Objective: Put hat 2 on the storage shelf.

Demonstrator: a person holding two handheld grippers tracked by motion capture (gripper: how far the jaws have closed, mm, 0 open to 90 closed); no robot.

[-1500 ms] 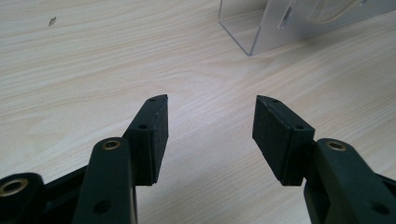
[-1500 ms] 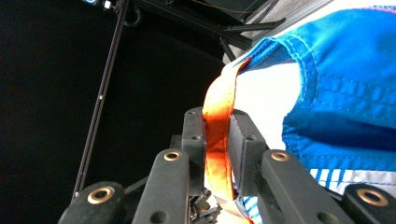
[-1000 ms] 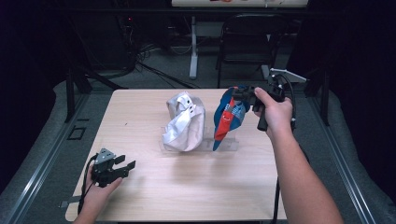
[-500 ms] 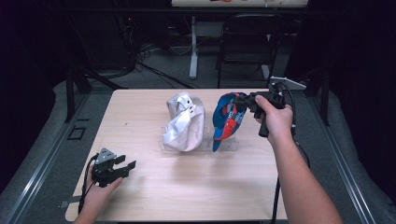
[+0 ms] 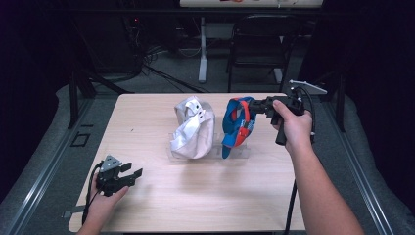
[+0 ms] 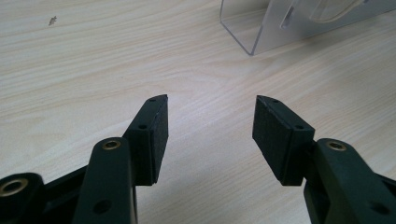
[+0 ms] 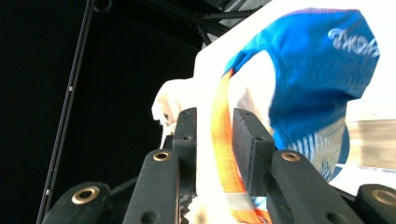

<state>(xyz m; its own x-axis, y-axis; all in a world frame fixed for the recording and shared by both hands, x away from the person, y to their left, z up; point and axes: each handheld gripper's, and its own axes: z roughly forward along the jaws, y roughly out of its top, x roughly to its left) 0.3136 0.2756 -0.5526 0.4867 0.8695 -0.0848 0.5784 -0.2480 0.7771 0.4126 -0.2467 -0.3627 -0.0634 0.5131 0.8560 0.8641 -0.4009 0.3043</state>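
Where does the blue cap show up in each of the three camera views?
High view: the blue cap stands right of centre on the clear stand, beside the white cap.
Left gripper view: not in it; a corner of the clear stand sits at top right.
Right gripper view: upper right, its orange strap between the fingers.
Shared landmark: the clear stand.
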